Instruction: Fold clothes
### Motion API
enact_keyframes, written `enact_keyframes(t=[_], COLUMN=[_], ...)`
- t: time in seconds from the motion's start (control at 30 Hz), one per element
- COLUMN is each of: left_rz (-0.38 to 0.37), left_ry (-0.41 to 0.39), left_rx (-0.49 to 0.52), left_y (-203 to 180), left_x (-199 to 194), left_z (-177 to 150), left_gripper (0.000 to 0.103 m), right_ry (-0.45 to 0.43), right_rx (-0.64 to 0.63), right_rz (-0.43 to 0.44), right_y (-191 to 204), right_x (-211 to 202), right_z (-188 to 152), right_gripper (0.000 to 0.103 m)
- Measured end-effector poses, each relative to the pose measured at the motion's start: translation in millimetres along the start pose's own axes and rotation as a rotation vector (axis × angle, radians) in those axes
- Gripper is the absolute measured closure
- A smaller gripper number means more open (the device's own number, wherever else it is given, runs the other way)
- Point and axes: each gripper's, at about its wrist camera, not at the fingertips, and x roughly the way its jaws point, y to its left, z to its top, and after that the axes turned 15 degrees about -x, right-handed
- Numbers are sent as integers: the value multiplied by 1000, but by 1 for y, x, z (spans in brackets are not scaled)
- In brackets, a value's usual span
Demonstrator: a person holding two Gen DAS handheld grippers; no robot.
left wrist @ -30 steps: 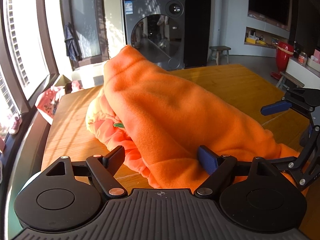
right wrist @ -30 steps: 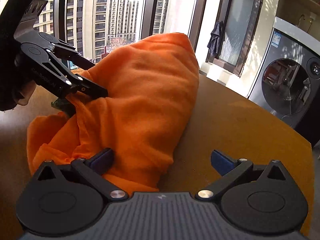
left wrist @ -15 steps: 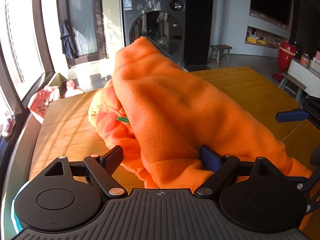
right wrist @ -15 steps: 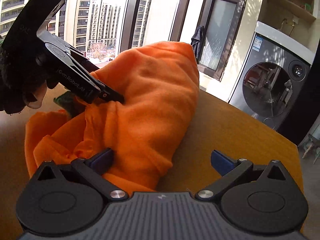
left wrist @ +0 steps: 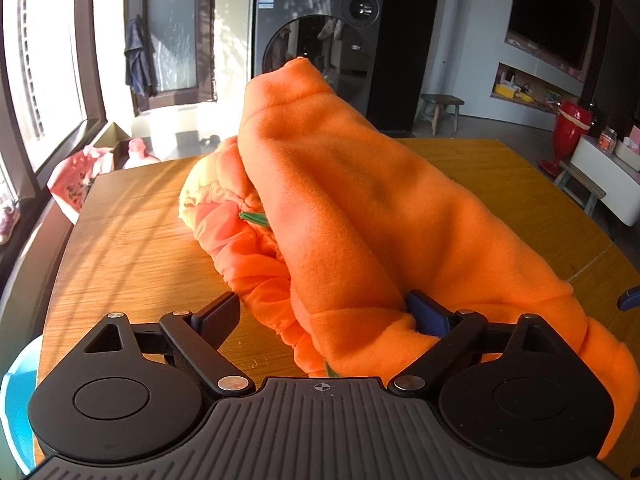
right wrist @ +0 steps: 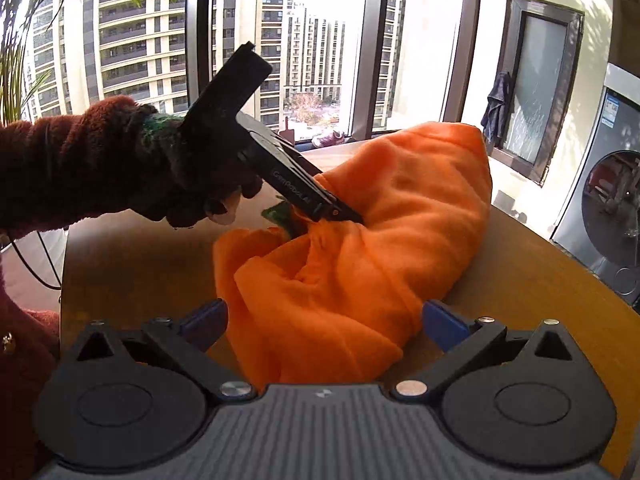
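An orange fleece garment (left wrist: 360,216) with a green trim lies bunched in a long heap on the wooden table (left wrist: 132,248). It also shows in the right wrist view (right wrist: 380,248). My left gripper (left wrist: 324,316) is open, its jaws wide apart with the near end of the garment between them. In the right wrist view the left gripper (right wrist: 344,216) pokes into the cloth. My right gripper (right wrist: 324,320) is open, its jaws astride the garment's other end.
A washing machine (left wrist: 320,40) stands beyond the table's far edge. A blue tub (left wrist: 16,412) sits at the near left. Windows (right wrist: 320,48) run along one side. A red stand mixer (left wrist: 568,132) and benches are at the right.
Both grippers have swung round the heap while staying open. The right gripper has shifted so the cloth now lies between its jaws. The garment has hardly moved.
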Motion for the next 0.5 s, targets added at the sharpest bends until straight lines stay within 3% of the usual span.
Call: enact_keyframes(t=[0.1, 0.2, 0.23, 0.27, 0.37, 0.5], left_rz=[-6, -12, -9, -9, -43, -132], left_ry=[10, 19, 1, -19, -97, -141], left_rx=[-10, -17, 7, 33, 168, 342], left_y=[2, 7, 5, 3, -6, -21], left_x=[0, -4, -11, -19, -54, -98], left_z=[-1, -2, -3, -5, -8, -18], left_gripper=[9, 9, 9, 11, 11, 7], right_ry=[51, 85, 88, 87, 61, 3], right_rx=[-114, -160, -164, -148, -9, 265], right_rz=[1, -28, -43, -53, -38, 28], right_y=[23, 31, 29, 25, 1, -41], right_x=[19, 35, 37, 36, 28, 11], right_z=[1, 5, 8, 11, 15, 8], right_gripper=[2, 12, 21, 41, 62, 69])
